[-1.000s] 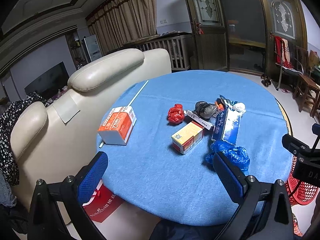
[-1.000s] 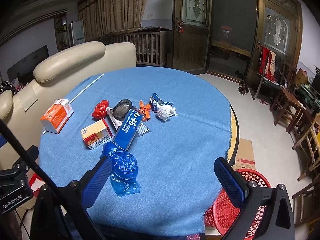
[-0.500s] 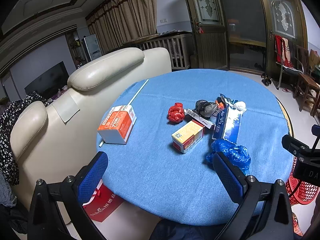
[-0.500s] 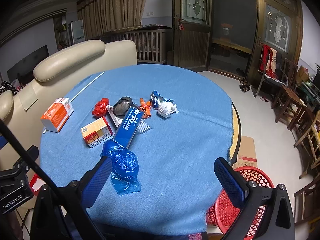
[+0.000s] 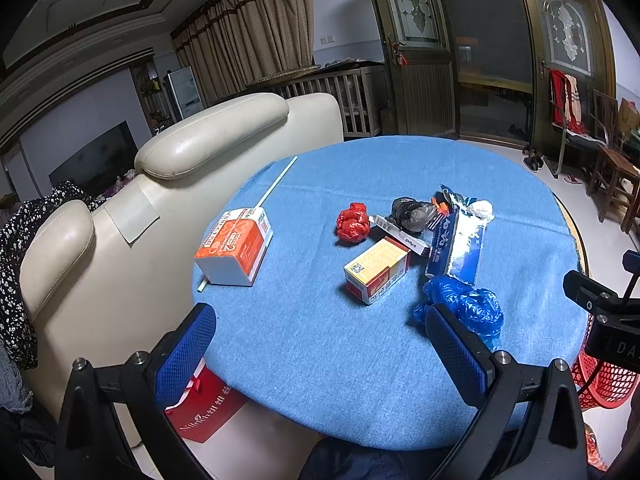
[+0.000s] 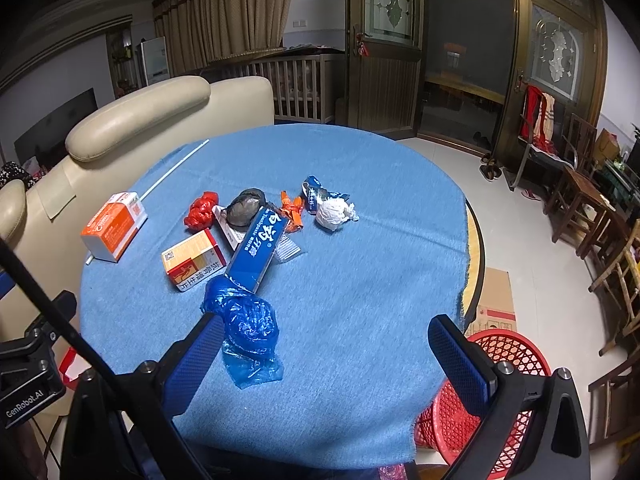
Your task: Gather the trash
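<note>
1. Hovering above the near edge of the round blue-clothed table [image 5: 320, 352], the left gripper [image 5: 320, 344] has its jaws spread wide and holds nothing.
2. The right gripper [image 6: 326, 354] is likewise wide apart and empty, over the near right edge of the table.
3. Trash lies in a loose cluster around the table's middle: a long blue toothpaste box [image 6: 258, 248], a yellow-and-red carton [image 6: 193, 259] just beside it, a red crumpled bag [image 6: 201, 210], a dark grey bag [image 6: 245, 208], an orange wrapper [image 6: 291, 209] and a white paper wad [image 6: 334, 213].
4. A crumpled blue plastic bag [image 6: 250, 328] sits nearest the near edge, touching the end of the toothpaste box.
5. An orange-and-white box [image 5: 234, 246] lies apart, at the left edge, with a thin white stick [image 5: 278, 182] running along that edge beyond it.
6. A red mesh basket [image 6: 496, 400] stands on the floor just beside the table's near right edge.
</note>
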Demonstrator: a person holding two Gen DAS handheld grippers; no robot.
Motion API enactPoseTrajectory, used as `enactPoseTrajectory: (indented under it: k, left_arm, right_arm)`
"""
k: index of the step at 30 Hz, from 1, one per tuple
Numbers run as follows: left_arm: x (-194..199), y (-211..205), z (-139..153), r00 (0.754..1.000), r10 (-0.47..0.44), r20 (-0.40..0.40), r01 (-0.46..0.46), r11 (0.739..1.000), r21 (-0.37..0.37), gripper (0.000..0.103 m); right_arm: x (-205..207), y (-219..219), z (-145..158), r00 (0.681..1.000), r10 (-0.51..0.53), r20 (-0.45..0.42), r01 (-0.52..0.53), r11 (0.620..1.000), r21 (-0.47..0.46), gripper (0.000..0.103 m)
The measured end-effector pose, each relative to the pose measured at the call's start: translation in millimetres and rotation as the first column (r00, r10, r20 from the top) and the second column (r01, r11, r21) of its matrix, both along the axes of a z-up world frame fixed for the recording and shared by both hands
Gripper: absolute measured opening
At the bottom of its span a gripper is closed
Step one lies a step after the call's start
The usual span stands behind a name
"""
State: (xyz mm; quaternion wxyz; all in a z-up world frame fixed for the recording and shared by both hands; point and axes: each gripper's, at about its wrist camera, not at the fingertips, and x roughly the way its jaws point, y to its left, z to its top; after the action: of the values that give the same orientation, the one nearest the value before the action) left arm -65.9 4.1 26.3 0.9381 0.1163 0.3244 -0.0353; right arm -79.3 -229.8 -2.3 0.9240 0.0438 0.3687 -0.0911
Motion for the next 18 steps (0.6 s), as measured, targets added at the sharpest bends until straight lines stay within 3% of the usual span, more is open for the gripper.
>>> enactPoseTrajectory:
  k: [12, 18]
  left_arm:
    - [8, 4, -12, 0.999, 0.011, -0.033, -0.011, 1.000, -0.003, 0.103]
    - [27, 17, -38, 0.993, 0.030, -0.114, -0.031, 1.000, -0.006, 0.103]
  right_arm:
    - [5, 0, -8, 1.000, 0.009, -0.016, -0.009, 1.000, 0.005, 0.103]
    - [19, -5, -36, 0.995, 0.092, -0.046, -0.085, 0.987, 0.134, 0.100]
